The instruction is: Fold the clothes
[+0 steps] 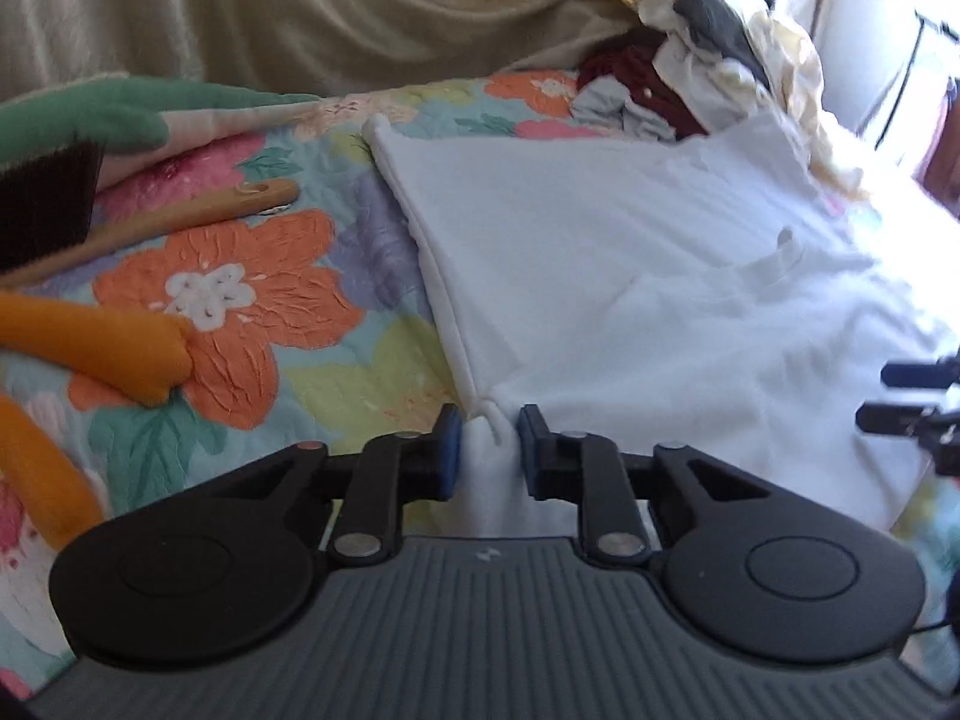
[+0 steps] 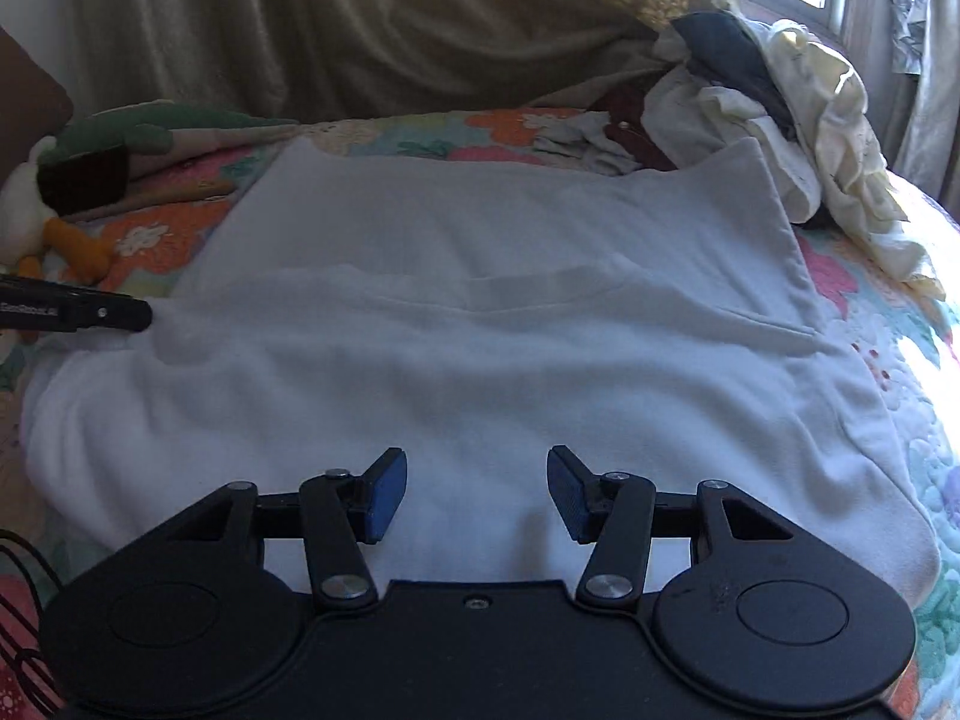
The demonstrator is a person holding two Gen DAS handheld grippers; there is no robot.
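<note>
A white fleece garment lies spread on a floral quilt; it also shows in the left wrist view. My left gripper is shut on a bunched corner of the white garment at its left edge. My left gripper also shows at the left edge of the right wrist view. My right gripper is open and empty, just above the near part of the garment. It shows at the right edge of the left wrist view.
A pile of loose clothes lies at the back right of the bed. A wooden-handled brush and an orange and green plush toy lie left of the garment. Curtains hang behind.
</note>
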